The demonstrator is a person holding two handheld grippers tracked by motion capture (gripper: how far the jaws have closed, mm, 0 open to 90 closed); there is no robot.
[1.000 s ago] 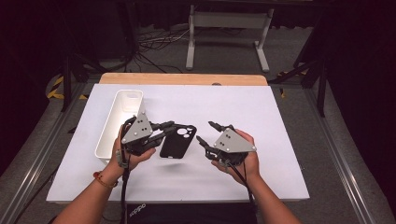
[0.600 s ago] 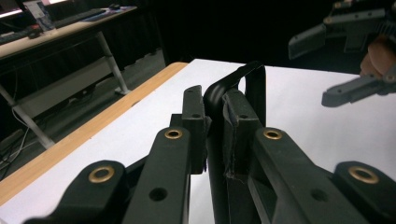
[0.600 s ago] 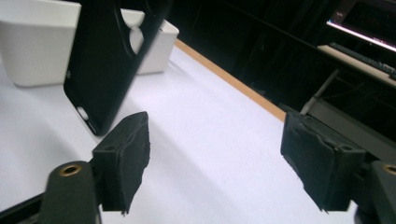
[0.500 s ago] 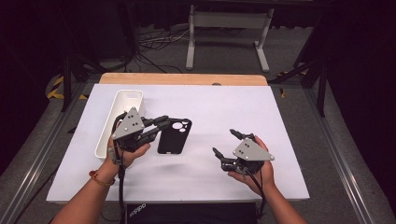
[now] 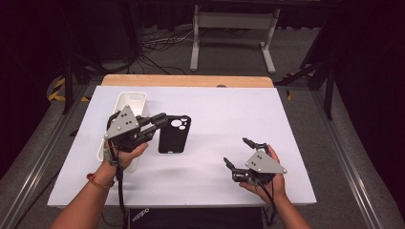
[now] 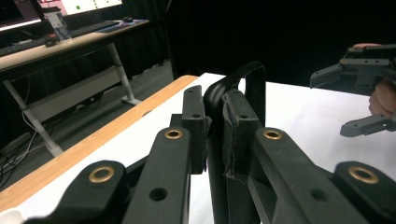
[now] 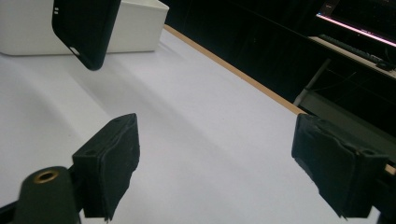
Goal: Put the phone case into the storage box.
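A black phone case point(image 5: 174, 134) with camera cut-outs hangs a little above the white table point(image 5: 229, 109), left of the middle. My left gripper point(image 5: 160, 123) is shut on its left edge. In the left gripper view the case's rim point(image 6: 254, 84) stands pinched between the two pads of that gripper point(image 6: 215, 112). My right gripper point(image 5: 236, 151) sits low near the table's front right, apart from the case; its jaws have just been opening, with nothing between them. In the right gripper view the gripper point(image 7: 215, 154) spreads wide over bare table, with the case point(image 7: 88, 28) at upper left.
A long white bin point(image 5: 131, 102) lies at the table's left, just behind my left hand, and also appears behind the case as the bin point(image 7: 135, 23). A wooden strip point(image 5: 191, 80) borders the far edge. A stand's metal legs point(image 5: 229, 28) are on the floor beyond.
My right gripper has drawn away from the case, rightward and toward the front edge, and its jaws have spread wider. My left gripper still grips the case and has barely shifted.
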